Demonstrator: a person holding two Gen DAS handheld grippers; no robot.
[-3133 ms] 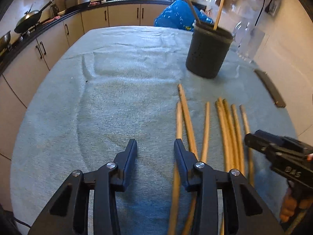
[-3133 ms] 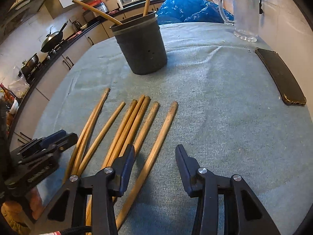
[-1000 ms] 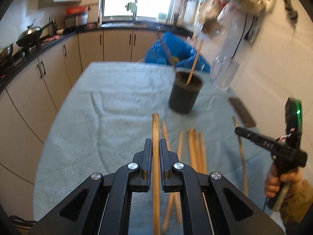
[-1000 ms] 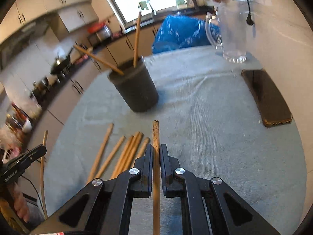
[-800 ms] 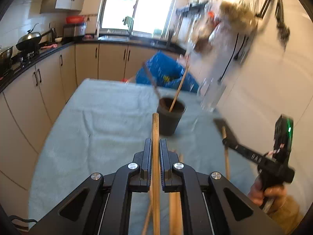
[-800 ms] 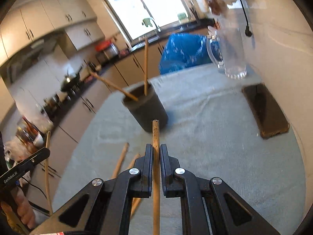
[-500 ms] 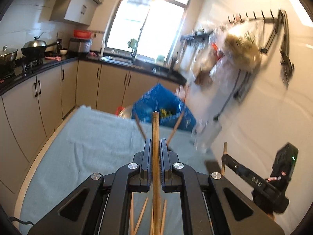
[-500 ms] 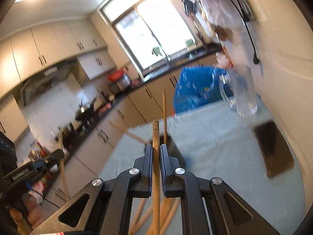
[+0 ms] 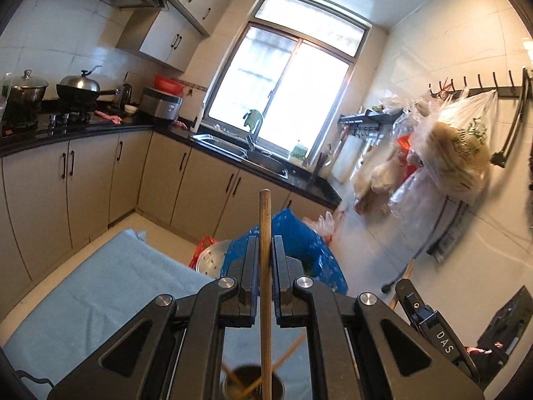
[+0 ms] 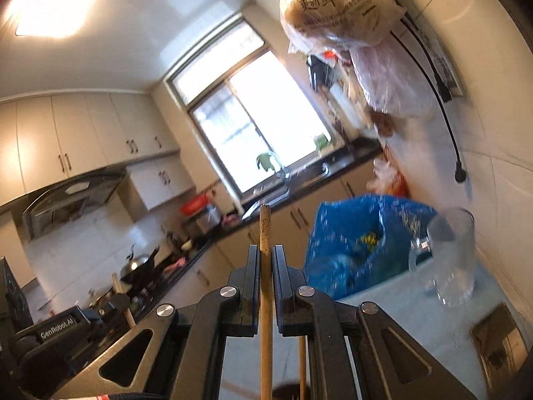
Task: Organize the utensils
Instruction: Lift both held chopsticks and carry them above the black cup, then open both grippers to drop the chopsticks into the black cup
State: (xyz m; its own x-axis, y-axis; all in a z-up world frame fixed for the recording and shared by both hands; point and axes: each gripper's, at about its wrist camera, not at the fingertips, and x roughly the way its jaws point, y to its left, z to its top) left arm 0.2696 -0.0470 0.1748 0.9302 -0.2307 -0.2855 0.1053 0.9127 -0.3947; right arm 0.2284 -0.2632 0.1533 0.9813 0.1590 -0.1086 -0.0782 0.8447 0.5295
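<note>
**Both tools raised, one chopstick clamped in each**

The tabletop (image 9: 100,286), under a blue cloth, lies low in both views. The dark holder (image 9: 253,385), already carrying two sticks, sits at the bottom edge of the left view, below the left tool (image 9: 265,276). That tool is closed on a wooden chopstick (image 9: 265,220), which runs straight out between its jaws. The right tool (image 10: 265,276) likewise clamps its own chopstick (image 10: 265,230).

Judgement: the sticks are light, stiff and smooth, so a mid-shaft grip suits; a round shaft may pivot between flat pads.
</note>
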